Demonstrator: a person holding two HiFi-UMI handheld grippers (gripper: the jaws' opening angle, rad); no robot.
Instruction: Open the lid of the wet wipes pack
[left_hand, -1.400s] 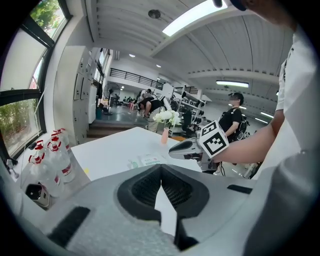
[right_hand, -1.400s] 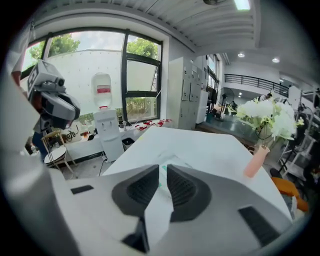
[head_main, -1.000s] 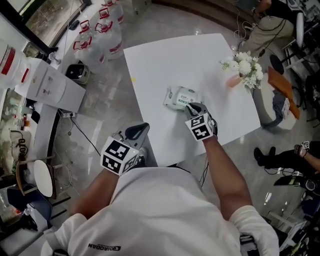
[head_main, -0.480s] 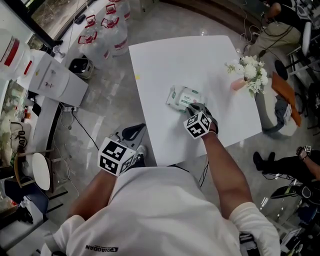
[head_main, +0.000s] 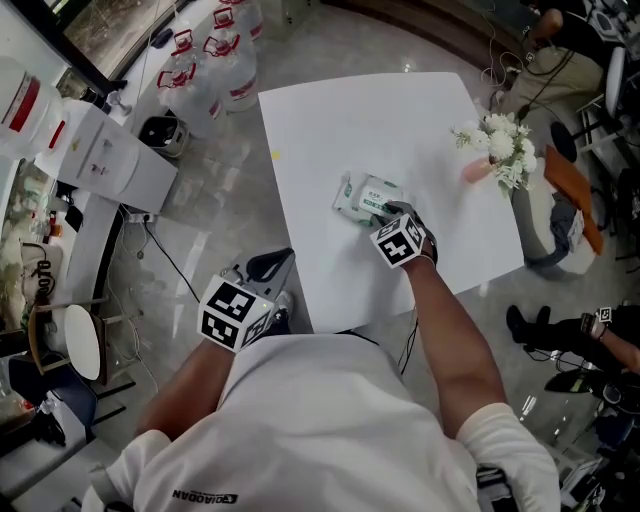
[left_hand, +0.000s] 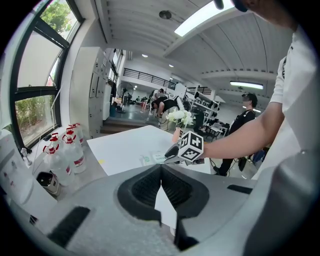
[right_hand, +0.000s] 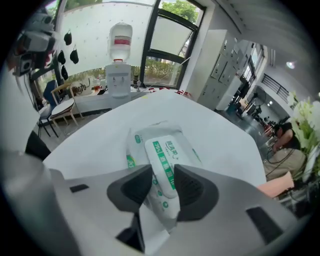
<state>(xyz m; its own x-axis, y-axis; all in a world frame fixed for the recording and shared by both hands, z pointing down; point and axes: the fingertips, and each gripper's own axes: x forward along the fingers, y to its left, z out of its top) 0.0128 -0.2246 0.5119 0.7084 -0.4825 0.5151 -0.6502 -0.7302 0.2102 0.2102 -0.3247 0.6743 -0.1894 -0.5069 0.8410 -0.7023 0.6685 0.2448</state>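
Note:
The wet wipes pack (head_main: 363, 196) lies flat on the white table (head_main: 400, 120), white and green, with a white lid flap (right_hand: 161, 159) on top. My right gripper (head_main: 387, 213) points steeply down over the pack's near end. Its jaws are opening, and in the right gripper view (right_hand: 162, 184) the lid's near end lies between the two dark pads (right_hand: 134, 186), with no visible squeeze. My left gripper (head_main: 278, 262) hangs off the table's near left edge, away from the pack (left_hand: 151, 159). In its own view (left_hand: 161, 172) its tips meet with nothing between them.
A pink vase of white flowers (head_main: 497, 145) stands at the table's right edge. Water bottles (head_main: 215, 60) and a white dispenser (head_main: 100, 160) are on the floor to the left, beside a chair (head_main: 65, 350). A person (head_main: 580, 320) sits on the right.
My right gripper has sunk onto the pack's near end. The left gripper has stayed where it was.

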